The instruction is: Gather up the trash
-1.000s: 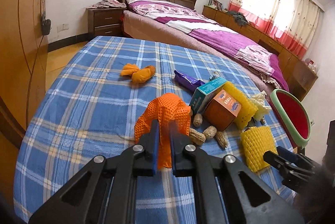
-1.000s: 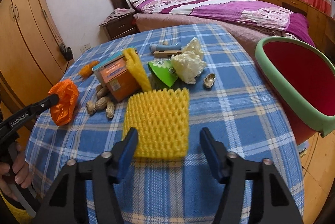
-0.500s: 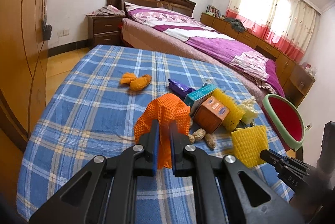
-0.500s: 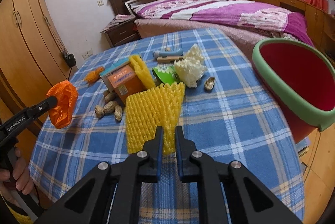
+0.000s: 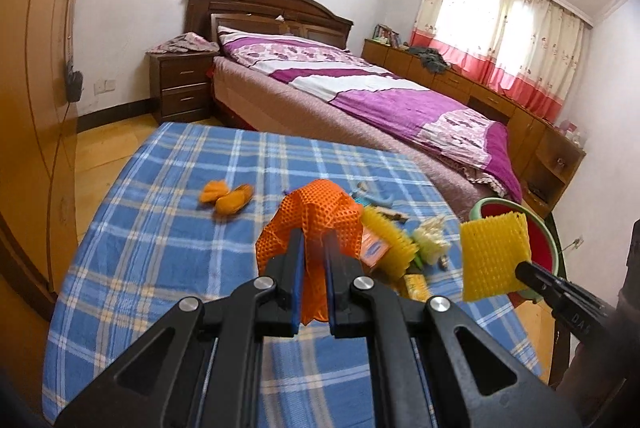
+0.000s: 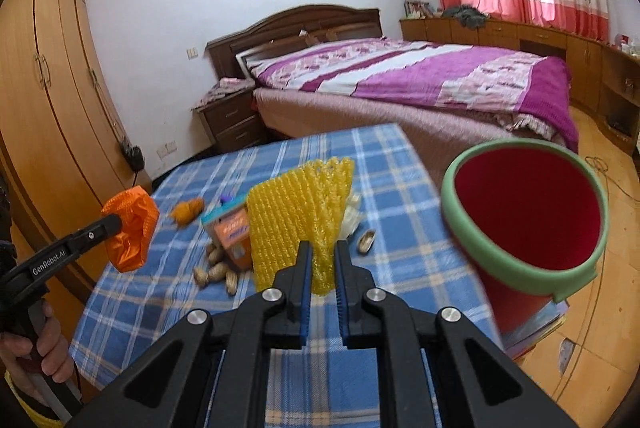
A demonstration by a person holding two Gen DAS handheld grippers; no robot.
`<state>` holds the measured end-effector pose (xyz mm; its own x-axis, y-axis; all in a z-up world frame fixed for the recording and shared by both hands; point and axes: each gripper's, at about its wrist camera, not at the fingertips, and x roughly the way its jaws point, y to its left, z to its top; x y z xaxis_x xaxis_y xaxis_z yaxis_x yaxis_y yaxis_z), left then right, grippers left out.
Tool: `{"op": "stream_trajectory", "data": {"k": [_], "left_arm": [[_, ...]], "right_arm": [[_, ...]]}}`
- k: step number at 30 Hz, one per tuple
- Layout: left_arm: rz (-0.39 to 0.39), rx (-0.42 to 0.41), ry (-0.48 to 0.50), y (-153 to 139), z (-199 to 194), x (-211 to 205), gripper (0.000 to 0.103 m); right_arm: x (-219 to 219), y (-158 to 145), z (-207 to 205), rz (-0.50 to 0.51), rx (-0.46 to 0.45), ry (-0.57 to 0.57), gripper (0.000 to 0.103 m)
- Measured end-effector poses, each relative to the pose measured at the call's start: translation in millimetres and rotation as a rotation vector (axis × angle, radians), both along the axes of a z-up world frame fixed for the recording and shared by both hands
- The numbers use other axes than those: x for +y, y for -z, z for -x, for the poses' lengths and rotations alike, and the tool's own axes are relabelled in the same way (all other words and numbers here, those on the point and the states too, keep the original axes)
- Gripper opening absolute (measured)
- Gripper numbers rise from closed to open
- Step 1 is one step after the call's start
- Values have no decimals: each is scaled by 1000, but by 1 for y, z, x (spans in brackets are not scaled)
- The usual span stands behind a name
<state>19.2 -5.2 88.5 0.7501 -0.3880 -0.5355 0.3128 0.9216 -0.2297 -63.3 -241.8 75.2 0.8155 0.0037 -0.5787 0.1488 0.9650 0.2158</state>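
1. The left gripper (image 5: 313, 252) is pinching an orange foam net (image 5: 316, 211); the net bulges above the fingertips, lifted clear of the counter (image 5: 168, 228).
2. The right gripper (image 6: 321, 264) is pinching a yellow foam net (image 6: 298, 216) by its lower edge; the net stands upright above the fingers, off the cloth.
3. In the right wrist view the left gripper (image 6: 114, 226) comes in from the left side with the orange net at its tip, and a hand (image 6: 36, 348) grips its handle at the lower left.
4. The counter is covered with a blue plaid cloth. Peanuts (image 6: 218, 274) lie on it just in front of an orange carton (image 6: 232, 232), which has a teal box edge just behind it.
5. A second yellow foam net (image 5: 386, 246) leans beside the carton, with pale crumpled wrapping (image 5: 432, 240) near it and a single peanut shell (image 6: 366, 242) close by.
6. The red bin with a green rim (image 6: 520, 220) stands off the counter's right edge, tilted with its mouth toward the camera.
7. Farther back on the cloth lies orange peel (image 5: 228, 197), well apart from the main heap.
8. Beyond the counter stands a bed (image 5: 360, 87) with a purple cover, a nightstand (image 5: 182, 87) to its left.
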Motion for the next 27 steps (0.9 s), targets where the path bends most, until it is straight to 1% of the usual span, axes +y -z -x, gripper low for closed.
{"op": "stream_trajectory", "data": {"k": [6, 13, 21, 24, 27], "left_arm": [[-2, -29, 52, -18, -2, -26, 8], [-12, -68, 112, -36, -5, -63, 8], [-28, -73, 191, -44, -15, -113, 8], [-31, -63, 212, -43, -21, -127, 8], [-26, -57, 210, -42, -23, -128, 8]], "right_arm": [[-18, -23, 5, 18, -49, 36, 12], [-47, -39, 10, 33, -78, 81, 12], [-81, -42, 16, 36, -88, 138, 12], [-96, -39, 18, 21, -81, 163, 12], [-107, -36, 21, 13, -80, 184, 12]]}}
